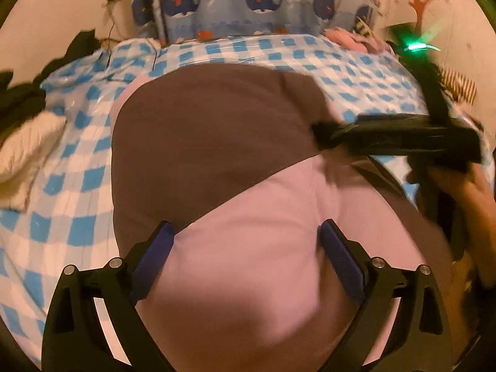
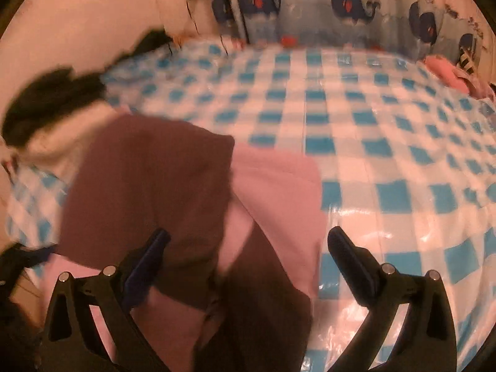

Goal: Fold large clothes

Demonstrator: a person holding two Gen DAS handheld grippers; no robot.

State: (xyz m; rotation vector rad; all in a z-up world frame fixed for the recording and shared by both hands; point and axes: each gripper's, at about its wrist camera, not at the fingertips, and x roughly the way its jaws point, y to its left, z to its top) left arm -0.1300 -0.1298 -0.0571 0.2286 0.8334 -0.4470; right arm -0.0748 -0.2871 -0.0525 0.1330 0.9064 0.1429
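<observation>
A large two-tone garment of soft pink and dark brown cloth (image 1: 235,161) is lying on the blue-and-white checked plastic sheet (image 1: 310,59), filling the centre and lower part of the left wrist view. Its brown panel is sitting in the middle of the frame, and its pink panel is spreading below that toward the lower edge. In the right wrist view the same garment (image 2: 173,186) is occupying the lower left half, with brown and pink layers overlapping in folds.

The left gripper (image 1: 245,248) is hovering over the pink panel at lower centre, its blue-padded fingers (image 1: 158,248) spread wide with nothing between them. The right gripper (image 2: 248,248) is likewise standing wide and gripping nothing; one finger is showing over the garment, the other over the bare checked sheet. In the left wrist view that right gripper (image 1: 322,136) is coming in blurred from the right edge, its tip at the garment's right side, with a green light glowing above it; whether it is touching the cloth I cannot tell.

A white knitted cloth (image 1: 24,152) is lying at the left edge, with a dark heap of clothing (image 1: 21,90) above it. A blue whale-print curtain (image 1: 257,3) is hanging across the top, and a pink crumpled cloth (image 1: 350,40) is lying at upper right.
</observation>
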